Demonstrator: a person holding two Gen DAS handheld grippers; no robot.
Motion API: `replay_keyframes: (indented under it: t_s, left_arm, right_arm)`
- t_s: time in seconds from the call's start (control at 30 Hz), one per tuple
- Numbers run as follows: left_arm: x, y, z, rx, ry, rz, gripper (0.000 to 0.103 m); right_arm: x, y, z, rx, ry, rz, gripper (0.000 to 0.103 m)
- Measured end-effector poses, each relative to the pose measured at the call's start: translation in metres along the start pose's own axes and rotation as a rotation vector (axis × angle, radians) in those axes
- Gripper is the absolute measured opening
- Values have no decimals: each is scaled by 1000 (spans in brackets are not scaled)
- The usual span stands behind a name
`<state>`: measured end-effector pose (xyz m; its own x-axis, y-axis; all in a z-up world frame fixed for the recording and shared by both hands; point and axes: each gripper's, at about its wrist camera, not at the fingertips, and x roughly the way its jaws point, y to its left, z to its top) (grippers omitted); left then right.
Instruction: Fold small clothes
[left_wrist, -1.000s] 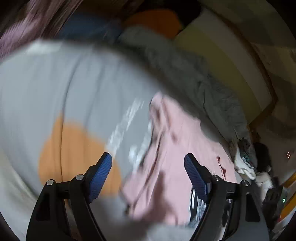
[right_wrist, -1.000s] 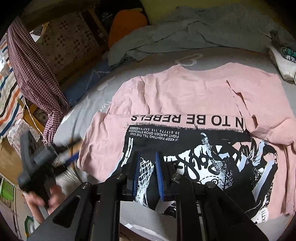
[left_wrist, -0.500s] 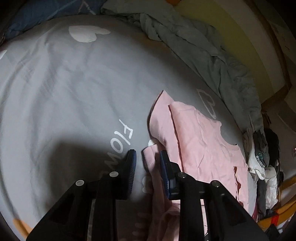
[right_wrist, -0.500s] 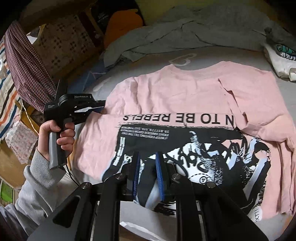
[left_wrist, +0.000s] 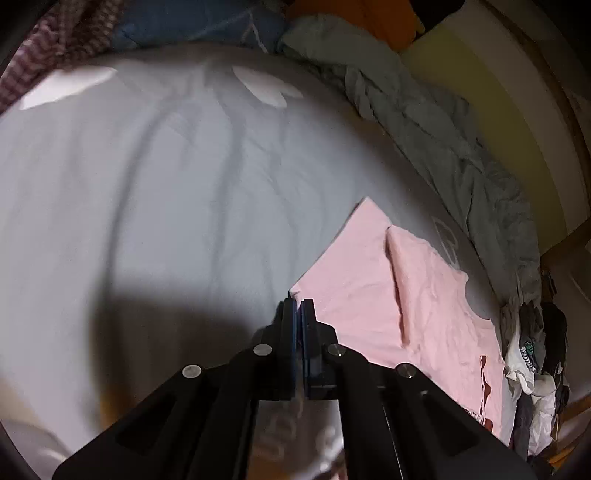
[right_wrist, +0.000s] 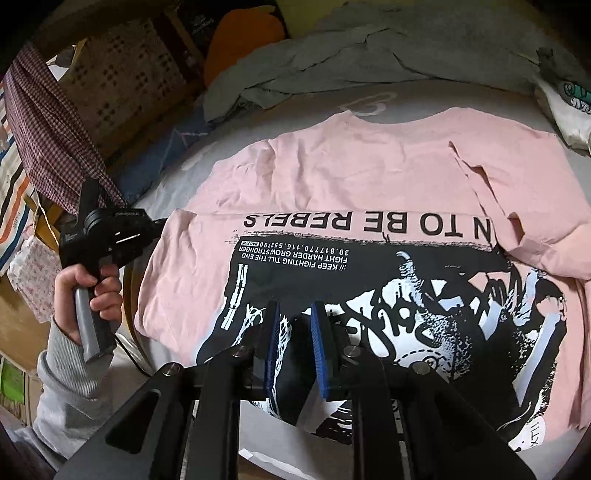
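Upside-down "TO BE REBELS" on pink T-shirt (right_wrist: 369, 177), both jaws pinching it: left gripper (left_wrist: 298, 306), right gripper (right_wrist: 295, 314).

- A home bedroom: a bed (left_wrist: 155, 192) covered by a pale grey sheet printed with white hearts.
- A rumpled grey blanket (right_wrist: 369, 48) lies along the bed's far edge, beside an orange cushion (right_wrist: 240, 37).
- Checked cloth (right_wrist: 48, 140) hangs at the side, and heaped clothes (left_wrist: 532, 369) crowd the bed's edge.
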<state>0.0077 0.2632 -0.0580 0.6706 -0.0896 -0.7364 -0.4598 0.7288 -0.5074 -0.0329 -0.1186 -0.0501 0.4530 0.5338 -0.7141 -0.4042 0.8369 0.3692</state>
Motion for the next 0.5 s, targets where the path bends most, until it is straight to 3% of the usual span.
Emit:
replay_keyframes:
  t_s: [0.1,0.17,0.23,0.33,0.4,0.47,0.5]
  left_arm:
    - [-26,8,-18,-26,-84,13,2]
    - [-43,18,-31,-52,-152,60,2]
    - [-53,27,-39,-75,-185,49,2]
    - [-45,18,-20,-26,-137,-46,8]
    - [-33,2,4,50,-100,-112,23]
    - [-13,-19,28,152,-55,-110,38]
    - [0,-28,40,190,-27,-110,39]
  right_arm:
    - [-3,0,0,2,-2,-2,17]
    - [-3,-1,1,1,-6,-4,17]
    - [-3,-1,0,8,-8,-6,17]
    - [-2,-2,0,11,0,-5,17]
    - [1,-2,1,8,8,-2,17]
    - [1,-1,0,6,10,3,17]
    - [1,-1,-1,5,9,6,17]
